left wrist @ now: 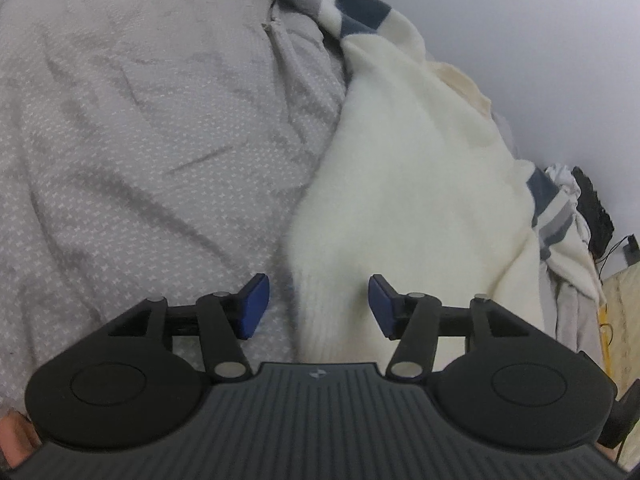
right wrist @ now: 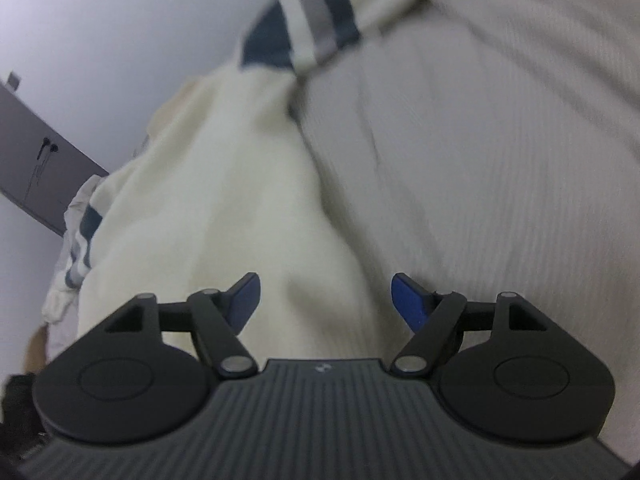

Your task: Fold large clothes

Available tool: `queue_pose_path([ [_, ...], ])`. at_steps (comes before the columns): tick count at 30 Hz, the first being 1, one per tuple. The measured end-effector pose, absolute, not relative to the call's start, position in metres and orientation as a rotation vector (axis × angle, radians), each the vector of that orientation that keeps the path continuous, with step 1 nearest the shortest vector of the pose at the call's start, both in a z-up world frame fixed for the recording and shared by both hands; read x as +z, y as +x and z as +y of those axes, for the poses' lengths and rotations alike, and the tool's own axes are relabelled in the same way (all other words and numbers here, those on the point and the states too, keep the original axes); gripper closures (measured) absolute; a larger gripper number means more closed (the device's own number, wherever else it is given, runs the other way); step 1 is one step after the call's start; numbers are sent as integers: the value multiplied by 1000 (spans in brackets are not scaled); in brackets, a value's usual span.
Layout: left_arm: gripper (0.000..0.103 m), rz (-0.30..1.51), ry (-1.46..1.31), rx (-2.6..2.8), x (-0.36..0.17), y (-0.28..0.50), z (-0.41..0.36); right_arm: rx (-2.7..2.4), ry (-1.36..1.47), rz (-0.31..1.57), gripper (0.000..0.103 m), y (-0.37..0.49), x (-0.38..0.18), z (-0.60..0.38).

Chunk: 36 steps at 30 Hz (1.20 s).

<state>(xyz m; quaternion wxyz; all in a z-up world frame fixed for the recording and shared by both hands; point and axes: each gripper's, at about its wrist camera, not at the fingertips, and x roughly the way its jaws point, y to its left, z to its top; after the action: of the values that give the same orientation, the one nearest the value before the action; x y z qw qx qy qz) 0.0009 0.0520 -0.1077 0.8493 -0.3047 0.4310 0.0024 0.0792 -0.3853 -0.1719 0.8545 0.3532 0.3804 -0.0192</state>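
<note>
Nearest the left wrist camera, the left gripper [left wrist: 318, 306] had its blue fingers [left wrist: 253, 307] spread, pinching nothing, above the ribbed hem of a cream sweater [left wrist: 408, 184]. To their left lay a grey patterned bedspread [left wrist: 140, 120]; the sweater ran rightward along the bed's edge by the wall, its blue and grey striped sleeve [left wrist: 352, 8] at the far end. In the blurred right view, the right gripper [right wrist: 326, 300] also had its fingers spread and empty over the sweater's edge.
</note>
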Motion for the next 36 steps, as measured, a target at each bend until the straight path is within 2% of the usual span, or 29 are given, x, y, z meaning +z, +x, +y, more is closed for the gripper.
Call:
queue_pose_path([
  [3, 41, 906, -633, 13, -109, 2, 48, -17, 761, 822, 30, 76, -178, -374],
  [4, 43, 904, -637, 12, -110, 2, 48, -12, 740, 821, 35, 76, -175, -372],
  [5, 43, 907, -640, 11, -110, 2, 48, -1, 723, 822, 44, 75, -173, -367],
  [6, 54, 902, -644, 11, -109, 3, 49, 13, 725, 826, 50, 70, -170, -366],
  [7, 70, 893, -649, 15, -108, 3, 51, 28, 738, 832, 69, 69, -171, -365],
  [8, 74, 883, -662, 9, -107, 4, 53, 33, 748, 836, 88, 68, -171, -365],
  [10, 89, 863, -710, -18, -104, 1, 58, 41, 743, 825, 90, 66, -168, -364],
  [13, 92, 806, -744, -50, -90, -9, 63, 77, 680, 808, 92, 64, -153, -358],
  [18, 96, 720, -758, -83, -62, -31, 72, 122, 562, 708, 93, 42, -109, -351],
  [23, 97, 719, -705, -66, -47, -44, 74, 141, 476, 707, 94, 20, -84, -351],
  [31, 97, 878, -609, 49, -72, -34, 71, 41, 443, 888, 94, 32, -117, -350],
  [36, 97, 874, -573, 44, -69, -36, 67, 40, 420, 869, 94, 35, -113, -348],
])
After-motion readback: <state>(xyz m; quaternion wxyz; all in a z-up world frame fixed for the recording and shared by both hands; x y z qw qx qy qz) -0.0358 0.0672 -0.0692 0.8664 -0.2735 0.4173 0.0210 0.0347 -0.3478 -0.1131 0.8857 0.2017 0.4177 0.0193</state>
